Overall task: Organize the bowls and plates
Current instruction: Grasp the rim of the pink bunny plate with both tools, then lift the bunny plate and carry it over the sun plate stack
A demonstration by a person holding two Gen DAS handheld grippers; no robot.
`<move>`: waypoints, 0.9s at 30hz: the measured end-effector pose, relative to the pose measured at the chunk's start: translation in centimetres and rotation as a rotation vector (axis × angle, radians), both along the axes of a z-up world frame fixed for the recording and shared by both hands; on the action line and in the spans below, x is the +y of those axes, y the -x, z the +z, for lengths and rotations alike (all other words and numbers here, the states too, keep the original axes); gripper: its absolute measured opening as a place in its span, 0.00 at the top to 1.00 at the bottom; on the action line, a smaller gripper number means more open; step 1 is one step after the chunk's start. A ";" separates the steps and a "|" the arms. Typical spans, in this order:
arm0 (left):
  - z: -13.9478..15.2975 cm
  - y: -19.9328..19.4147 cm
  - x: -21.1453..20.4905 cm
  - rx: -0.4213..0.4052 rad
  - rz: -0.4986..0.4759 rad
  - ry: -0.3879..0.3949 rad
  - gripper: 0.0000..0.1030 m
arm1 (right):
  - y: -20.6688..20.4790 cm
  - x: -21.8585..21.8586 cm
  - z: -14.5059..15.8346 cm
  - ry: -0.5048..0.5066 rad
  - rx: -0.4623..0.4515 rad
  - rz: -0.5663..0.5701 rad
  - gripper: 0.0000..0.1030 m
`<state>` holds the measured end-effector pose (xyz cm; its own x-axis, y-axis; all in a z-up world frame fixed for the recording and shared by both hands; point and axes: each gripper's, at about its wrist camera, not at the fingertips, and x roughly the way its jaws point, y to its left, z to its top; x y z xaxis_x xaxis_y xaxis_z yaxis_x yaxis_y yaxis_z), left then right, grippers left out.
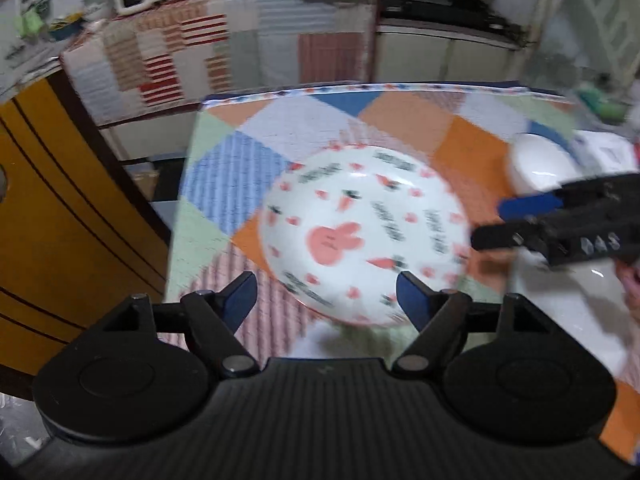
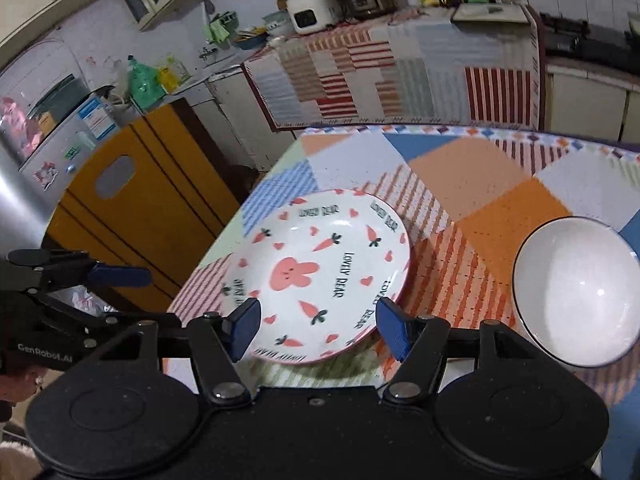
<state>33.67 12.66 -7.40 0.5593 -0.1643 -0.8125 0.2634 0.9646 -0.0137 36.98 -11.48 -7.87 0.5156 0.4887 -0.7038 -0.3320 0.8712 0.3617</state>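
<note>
Both wrist views look down and forward, close over the patchwork table toward twelve o'clock, sharing the rabbit plate, though the left one seems blurred.

Rabbit plate between open tool fingers

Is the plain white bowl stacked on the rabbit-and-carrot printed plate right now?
No, the plain white bowl sits on the patchwork tablecloth, apart from the rabbit-and-carrot printed plate.
</note>
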 end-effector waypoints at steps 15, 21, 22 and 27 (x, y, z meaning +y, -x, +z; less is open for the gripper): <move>-7.6 -4.6 3.3 0.094 0.182 0.119 0.35 | -2.8 0.7 -5.2 0.100 0.016 -0.092 0.57; -8.6 -4.4 3.1 0.098 0.174 0.176 0.59 | -3.7 1.2 -6.5 0.064 0.061 -0.131 0.73; -8.6 -4.5 3.0 0.096 0.173 0.182 0.61 | -3.7 1.3 -6.6 0.063 0.052 -0.144 0.74; -9.0 -4.1 2.4 0.031 0.160 0.192 0.69 | -3.2 1.7 -6.8 0.069 0.015 -0.173 0.74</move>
<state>37.78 15.05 -16.39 0.5660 -0.2289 -0.7920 0.1046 0.9729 -0.2064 40.20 -9.77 -14.70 0.5770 0.3440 -0.7408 -0.1702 0.9377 0.3029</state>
